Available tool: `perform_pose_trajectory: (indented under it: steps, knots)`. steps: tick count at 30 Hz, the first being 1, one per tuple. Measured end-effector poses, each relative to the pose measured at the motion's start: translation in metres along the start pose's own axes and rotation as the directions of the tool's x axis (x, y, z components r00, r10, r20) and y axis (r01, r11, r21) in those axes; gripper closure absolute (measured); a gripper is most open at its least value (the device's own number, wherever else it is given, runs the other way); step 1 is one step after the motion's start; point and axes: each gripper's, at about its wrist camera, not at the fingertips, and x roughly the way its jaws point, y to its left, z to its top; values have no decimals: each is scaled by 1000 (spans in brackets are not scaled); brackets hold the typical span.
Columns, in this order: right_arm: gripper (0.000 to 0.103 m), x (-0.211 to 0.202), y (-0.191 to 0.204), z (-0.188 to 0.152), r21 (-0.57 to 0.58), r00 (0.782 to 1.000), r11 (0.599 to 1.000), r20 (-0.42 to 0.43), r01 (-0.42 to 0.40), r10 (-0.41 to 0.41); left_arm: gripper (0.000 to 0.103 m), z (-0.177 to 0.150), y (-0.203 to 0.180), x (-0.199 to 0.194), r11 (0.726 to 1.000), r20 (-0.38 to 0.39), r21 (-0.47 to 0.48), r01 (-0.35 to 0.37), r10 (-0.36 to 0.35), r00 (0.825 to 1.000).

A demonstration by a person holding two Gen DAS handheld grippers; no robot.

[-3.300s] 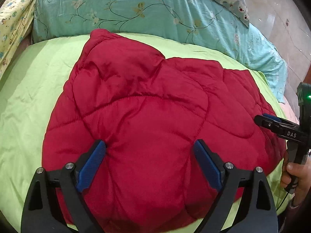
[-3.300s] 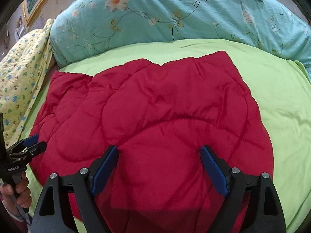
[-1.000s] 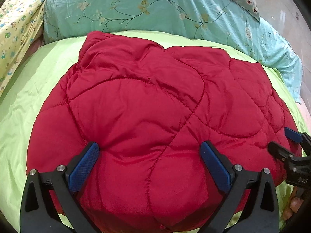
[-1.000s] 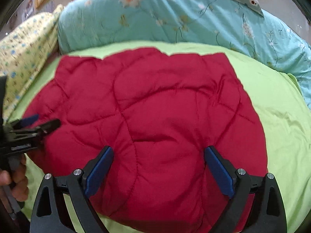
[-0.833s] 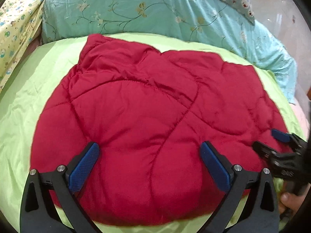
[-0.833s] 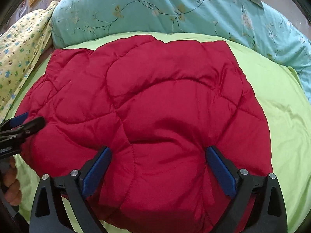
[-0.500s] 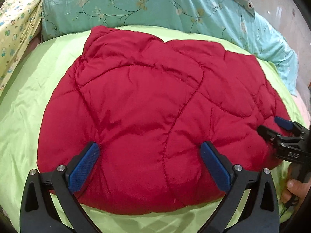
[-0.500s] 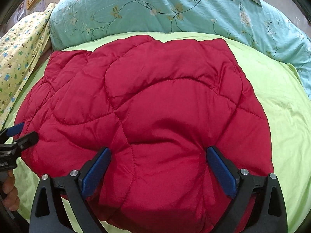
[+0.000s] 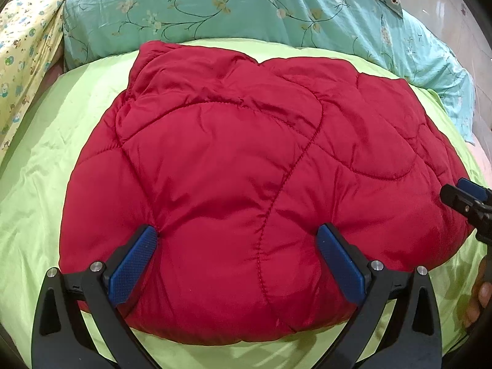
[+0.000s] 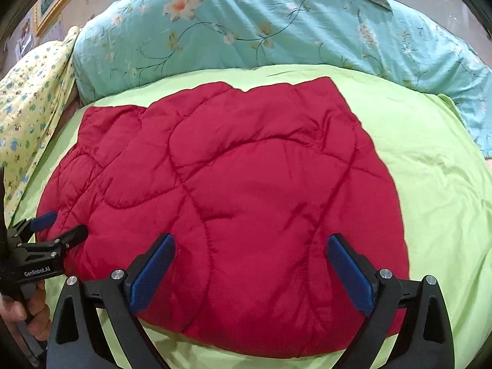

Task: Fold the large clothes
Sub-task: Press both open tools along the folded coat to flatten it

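Note:
A red quilted padded garment (image 9: pixel 246 166) lies folded into a puffy block on the lime-green bed sheet (image 9: pixel 46 160); it also shows in the right wrist view (image 10: pixel 240 190). My left gripper (image 9: pixel 236 249) is open, its blue pads over the garment's near edge, holding nothing. My right gripper (image 10: pixel 249 261) is open over the garment's near right part, also empty. The right gripper's tips show at the right edge of the left wrist view (image 9: pixel 464 196). The left gripper shows at the left edge of the right wrist view (image 10: pixel 49 230), open beside the garment's left edge.
A turquoise floral duvet (image 9: pixel 246 9) is bunched along the far side of the bed (image 10: pixel 276 27). A yellow patterned blanket (image 9: pixel 21 61) lies at the far left (image 10: pixel 27 104). Bare green sheet (image 10: pixel 436 184) lies right of the garment.
Both grippers have stayed open and pulled back slightly toward the near edge. The garment has settled flat on the sheet, with more green sheet showing in front of it.

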Motion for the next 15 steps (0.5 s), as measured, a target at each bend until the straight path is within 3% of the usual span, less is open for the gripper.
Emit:
perform_pose_trajectory:
  steps: [15]
  knots:
    - [2, 20, 5, -8, -17, 998, 999, -52, 29, -29, 0, -1, -1, -2, 1000, -7, 17, 10, -10, 1000]
